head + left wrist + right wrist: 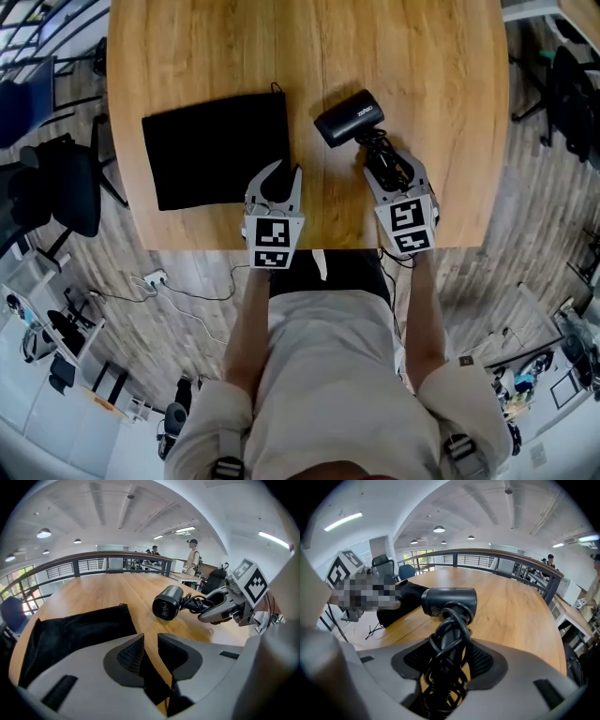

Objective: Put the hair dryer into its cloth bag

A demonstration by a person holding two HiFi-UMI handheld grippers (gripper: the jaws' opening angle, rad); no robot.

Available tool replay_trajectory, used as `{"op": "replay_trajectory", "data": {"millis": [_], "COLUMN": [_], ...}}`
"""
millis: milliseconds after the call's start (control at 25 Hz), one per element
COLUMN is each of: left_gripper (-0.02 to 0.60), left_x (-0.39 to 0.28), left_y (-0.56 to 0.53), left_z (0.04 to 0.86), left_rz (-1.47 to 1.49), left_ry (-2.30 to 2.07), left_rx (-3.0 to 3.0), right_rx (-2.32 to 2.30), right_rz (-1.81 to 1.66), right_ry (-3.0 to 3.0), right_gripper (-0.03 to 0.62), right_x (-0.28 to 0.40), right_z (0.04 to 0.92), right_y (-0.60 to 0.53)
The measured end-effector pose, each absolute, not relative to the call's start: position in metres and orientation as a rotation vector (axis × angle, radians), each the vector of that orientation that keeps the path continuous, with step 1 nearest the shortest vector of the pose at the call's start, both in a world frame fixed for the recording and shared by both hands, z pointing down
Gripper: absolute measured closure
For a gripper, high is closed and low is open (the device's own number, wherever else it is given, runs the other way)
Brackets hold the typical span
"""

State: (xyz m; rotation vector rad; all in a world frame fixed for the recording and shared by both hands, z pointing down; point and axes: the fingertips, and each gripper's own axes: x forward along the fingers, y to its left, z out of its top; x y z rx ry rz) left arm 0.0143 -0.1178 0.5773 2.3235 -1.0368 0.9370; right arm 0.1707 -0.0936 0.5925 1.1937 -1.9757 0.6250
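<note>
A black hair dryer (pixel 349 118) lies on the wooden table (pixel 422 56), barrel pointing up-left, its cord wound round the handle. My right gripper (pixel 389 167) is shut on that cord-wrapped handle (pixel 449 639), with the barrel (pixel 450 601) just beyond the jaws. The black cloth bag (pixel 217 150) lies flat to the left of the dryer. My left gripper (pixel 279 171) hovers over the bag's near right corner, its jaws a narrow gap apart (pixel 151 644). Wood and a dark strip of cloth show through that gap. In the left gripper view the bag (pixel 75 634) is at left and the dryer (pixel 168 603) ahead.
The table's front edge runs just under both grippers, close to the person's body. A dark chair (pixel 56 187) stands off the table's left side, with cables on the floor. A railing (pixel 108 562) runs behind the table, and a person (pixel 192 557) stands beyond it.
</note>
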Motion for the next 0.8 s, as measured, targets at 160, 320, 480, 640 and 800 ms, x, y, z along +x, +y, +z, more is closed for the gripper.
{"op": "replay_trajectory", "data": {"millis": [160, 320, 480, 640, 800], "left_gripper": [0.483, 0.477, 0.477, 0.48, 0.513], "left_x": [0.007, 0.0, -0.004, -0.003, -0.004], "left_y": [-0.119, -0.119, -0.117, -0.114, -0.116], "left_z": [0.585, 0.595, 0.605, 0.614, 0.618], "left_rz": [0.994, 1.063, 1.117, 1.164, 1.17], "left_ry": [-1.114, -1.161, -1.167, -1.171, -1.187], "left_rx": [2.292, 2.267, 2.244, 2.215, 2.197], "right_rx": [1.181, 1.169, 1.148, 1.133, 1.122], "right_rz": [0.605, 0.591, 0.577, 0.571, 0.574], "right_ry": [-1.981, -1.991, -1.999, -2.002, -2.0], "right_gripper": [0.361, 0.361, 0.359, 0.359, 0.359], "right_x": [0.171, 0.165, 0.157, 0.158, 0.158], "right_z": [0.59, 0.587, 0.587, 0.588, 0.589], "right_y": [-0.095, -0.097, -0.098, -0.098, -0.097]}}
